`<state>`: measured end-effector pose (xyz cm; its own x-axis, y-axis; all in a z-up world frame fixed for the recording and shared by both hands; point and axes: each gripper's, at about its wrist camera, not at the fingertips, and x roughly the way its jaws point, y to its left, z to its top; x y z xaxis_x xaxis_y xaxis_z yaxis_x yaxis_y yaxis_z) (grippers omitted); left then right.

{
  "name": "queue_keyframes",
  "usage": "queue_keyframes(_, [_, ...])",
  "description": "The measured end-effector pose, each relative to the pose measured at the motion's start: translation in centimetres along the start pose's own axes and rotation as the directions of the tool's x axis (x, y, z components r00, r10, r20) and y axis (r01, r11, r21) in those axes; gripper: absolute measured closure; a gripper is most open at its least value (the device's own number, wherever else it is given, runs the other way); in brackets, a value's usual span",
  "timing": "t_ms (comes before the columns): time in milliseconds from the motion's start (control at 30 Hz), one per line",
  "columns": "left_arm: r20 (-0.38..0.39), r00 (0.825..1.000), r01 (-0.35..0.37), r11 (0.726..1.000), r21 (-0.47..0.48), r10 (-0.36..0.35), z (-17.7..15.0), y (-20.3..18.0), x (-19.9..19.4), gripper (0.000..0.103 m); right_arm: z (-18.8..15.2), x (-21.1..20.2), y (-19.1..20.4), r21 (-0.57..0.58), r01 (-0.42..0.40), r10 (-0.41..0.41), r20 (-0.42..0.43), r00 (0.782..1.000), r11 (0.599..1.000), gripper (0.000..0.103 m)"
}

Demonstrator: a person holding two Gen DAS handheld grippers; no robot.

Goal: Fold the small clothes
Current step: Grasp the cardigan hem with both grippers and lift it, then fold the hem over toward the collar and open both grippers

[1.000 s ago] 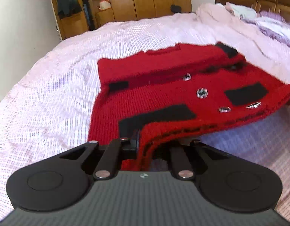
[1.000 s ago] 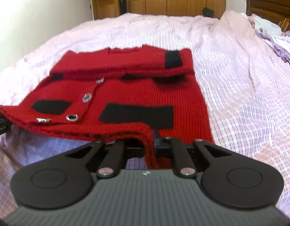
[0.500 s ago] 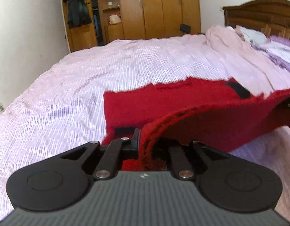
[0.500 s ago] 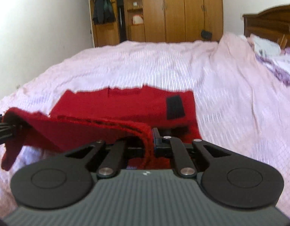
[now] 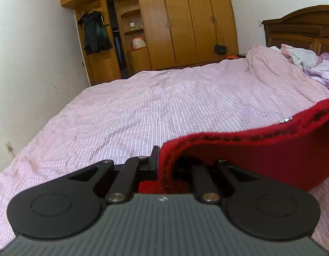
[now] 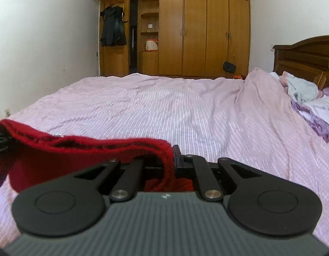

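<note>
Red knit hem [image 5: 271, 145] now lifted, apparently clamped in both tools, above bedspread [image 5: 164, 106].

Each hand-held gripper [image 5: 164, 166] [image 6: 173, 162] is matte black: ribbed grey body, round side discs, silver pivot screws, small white logo.

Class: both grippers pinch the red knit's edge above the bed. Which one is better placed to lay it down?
Neither alone. The left gripper and right gripper each clamp one corner of the red knit, level between them; probably lower both together.
</note>
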<state>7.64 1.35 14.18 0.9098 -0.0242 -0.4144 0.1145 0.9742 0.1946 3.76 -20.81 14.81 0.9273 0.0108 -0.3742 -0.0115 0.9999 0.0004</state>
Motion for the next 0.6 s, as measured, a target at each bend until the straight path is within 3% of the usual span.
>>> queue_keyframes(300, [-0.121, 0.992, 0.027, 0.999, -0.023, -0.030, 1.4, 0.5, 9.2, 0.094, 0.7, 7.9, -0.2, 0.023, 0.019, -0.017, -0.086, 0.996, 1.000, 0.093])
queue_keyframes(600, [-0.278, 0.959, 0.059, 0.998, 0.002, -0.057, -2.5, -0.4, 18.3, 0.093, -2.5, 14.6, 0.7, 0.014, 0.041, -0.036, -0.230, 0.972, 0.999, 0.093])
